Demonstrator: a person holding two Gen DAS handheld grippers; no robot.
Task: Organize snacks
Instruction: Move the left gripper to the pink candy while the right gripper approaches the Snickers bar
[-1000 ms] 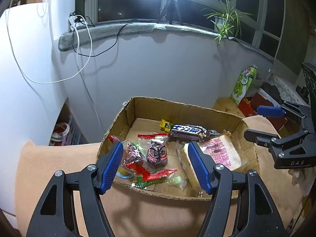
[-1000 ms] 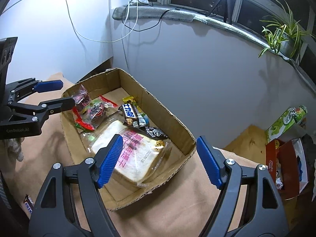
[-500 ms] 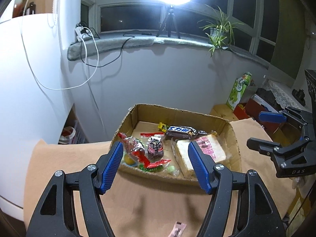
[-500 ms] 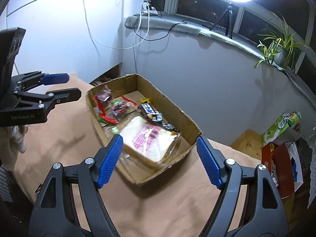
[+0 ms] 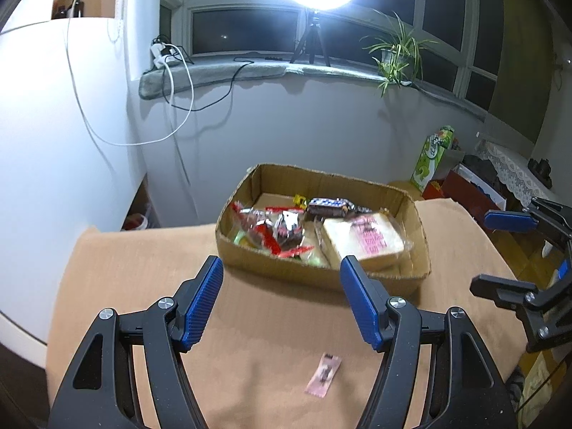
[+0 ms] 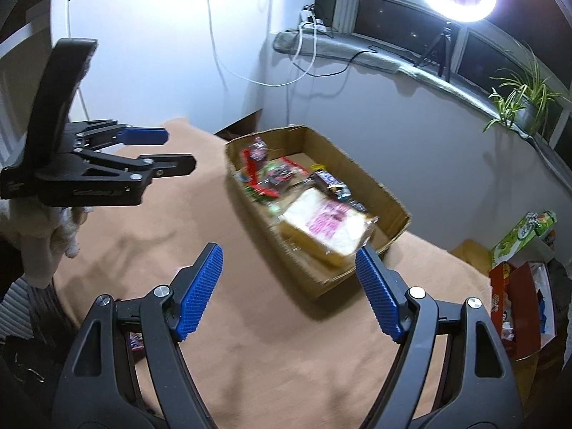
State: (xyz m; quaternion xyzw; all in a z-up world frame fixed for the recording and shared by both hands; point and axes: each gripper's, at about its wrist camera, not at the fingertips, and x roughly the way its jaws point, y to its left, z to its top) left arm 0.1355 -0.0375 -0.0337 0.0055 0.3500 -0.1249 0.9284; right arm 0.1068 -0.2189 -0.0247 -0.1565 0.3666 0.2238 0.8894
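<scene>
A cardboard box stands on the tan table. It holds a bagged bread slice, a dark candy bar and several red and green wrapped sweets. A small pink sachet lies on the table in front of the box, under my left gripper. My left gripper is open and empty, short of the box. My right gripper is open and empty, near the box's right end.
The tan table ends at a white wall on the left. A small wrapped snack lies at the table's near edge behind my right gripper's left finger. Boxes and a green carton stand on the floor at the right. A ring light shines from the windowsill.
Both grippers have drawn back and up from the box, which now looks smaller and farther. The pink sachet has come into the left wrist view. Both stay open.
</scene>
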